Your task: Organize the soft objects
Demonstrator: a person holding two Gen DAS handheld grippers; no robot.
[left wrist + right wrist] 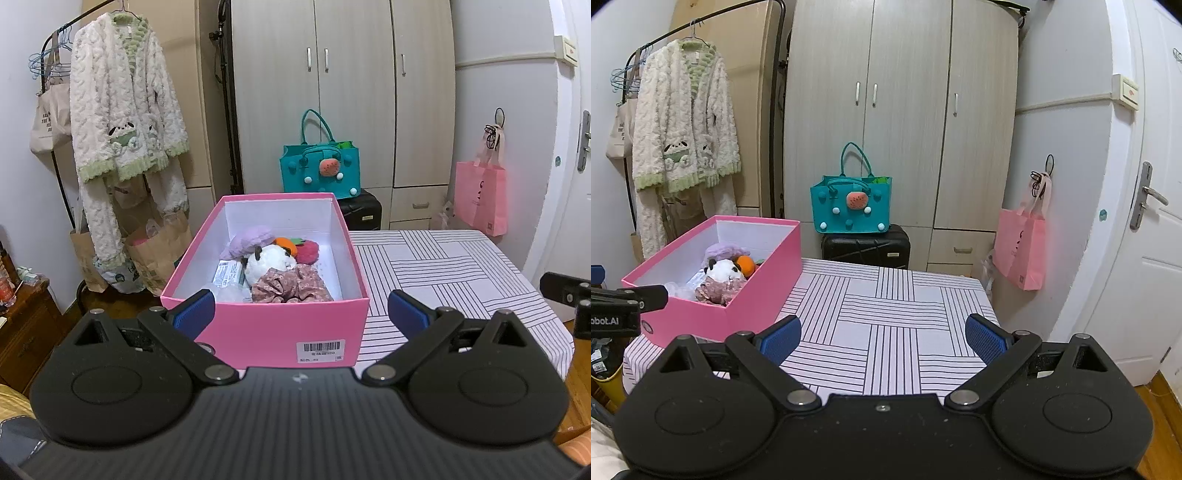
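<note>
Soft toys are gathered inside the pink cardboard shoebox (273, 325); the striped-cloth counter (886, 332) is seen bare. Left tongs (299, 314) and right tongs (882, 338) are spread wide, empty. Task judged essentially complete.

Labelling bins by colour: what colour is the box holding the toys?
Pink outside, white inside; the box shows best in the left wrist view.

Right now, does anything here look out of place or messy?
Nothing really stands out. The soft toys lie jumbled inside the pink box, which sits squarely on the striped tablecloth. Both grippers, left and right, are open and empty.
</note>
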